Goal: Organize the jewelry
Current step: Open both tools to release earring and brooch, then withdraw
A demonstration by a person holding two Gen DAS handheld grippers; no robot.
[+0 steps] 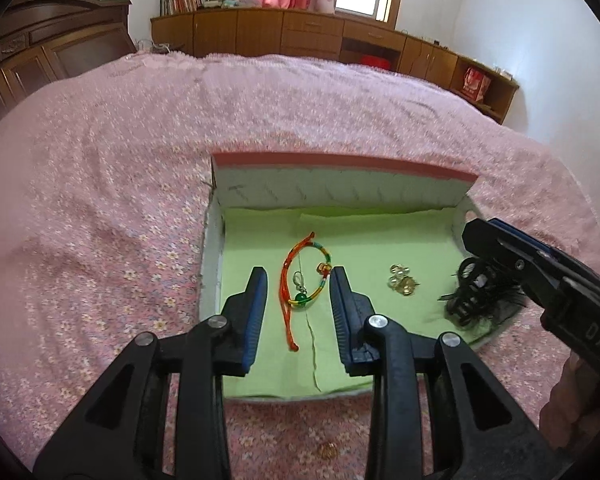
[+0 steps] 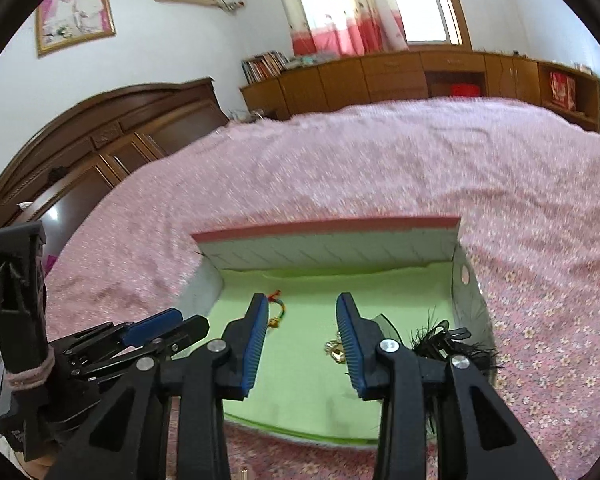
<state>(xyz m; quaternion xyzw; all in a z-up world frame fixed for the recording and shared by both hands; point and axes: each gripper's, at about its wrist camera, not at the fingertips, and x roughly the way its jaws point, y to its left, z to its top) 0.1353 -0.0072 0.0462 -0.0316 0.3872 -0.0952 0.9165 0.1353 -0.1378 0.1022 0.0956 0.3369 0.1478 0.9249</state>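
Green lining: pale green felt sheet covering the floor of a shallow white cardboard box (image 1: 340, 188) with a pink-edged upright lid, set on a pink floral bedspread (image 1: 100, 200).
Bracelet: red-orange braided cord bracelet (image 1: 296, 280) with multicoloured beads and a green bead, lying flat on the felt, left part of the box.
Gold pieces: small cluster of gold-coloured jewellery (image 1: 402, 280), mid-box, apart from the bracelet.
Hair clip: black feathered claw clip (image 1: 480, 296) at the right edge of the box.
Left gripper (image 1: 298, 292): jaws part-open, empty, straddling the bracelet from above without touching.
Right gripper (image 2: 302, 336): jaws part-open, nothing between them, above the gold pieces.
Stray item: small gold object (image 1: 328, 450) on the bedspread outside the box.
Risk: a pad could snag the loose cord and drag it; feathers may tangle with the gold cluster; the stray piece could be lost in the floral pattern.
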